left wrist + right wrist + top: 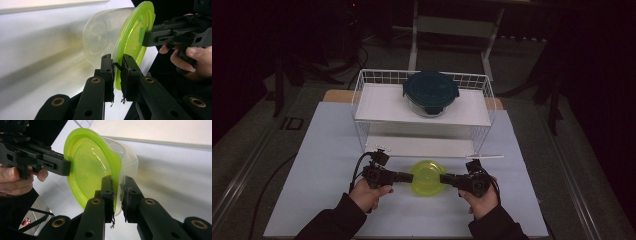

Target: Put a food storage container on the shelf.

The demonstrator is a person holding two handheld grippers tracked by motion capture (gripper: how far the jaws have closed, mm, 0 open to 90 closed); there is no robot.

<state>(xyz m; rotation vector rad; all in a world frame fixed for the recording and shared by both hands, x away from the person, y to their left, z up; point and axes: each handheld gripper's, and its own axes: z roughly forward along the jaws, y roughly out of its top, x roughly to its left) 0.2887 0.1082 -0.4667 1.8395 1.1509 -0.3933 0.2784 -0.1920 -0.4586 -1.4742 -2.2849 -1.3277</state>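
Observation:
A clear plastic container point(427, 186) with a yellow-green lid point(426, 172) sits low over the table's front middle, held between both grippers. My left gripper point(411, 176) is shut on the lid's left rim; in the left gripper view its jaws point(117, 72) pinch the green lid point(135, 37) edge beside the clear tub point(100, 37). My right gripper point(443, 178) is shut on the opposite rim, clamping the lid point(87, 170) and the tub's lip point(127, 157) between its jaws point(118, 191). Whether the tub touches the table I cannot tell.
A white wire rack point(362, 90) with two shelves stands behind the container. On its upper shelf rests a glass container with a dark teal lid point(430, 90). The pale table top point(327, 150) spreads to either side, and dark floor surrounds it.

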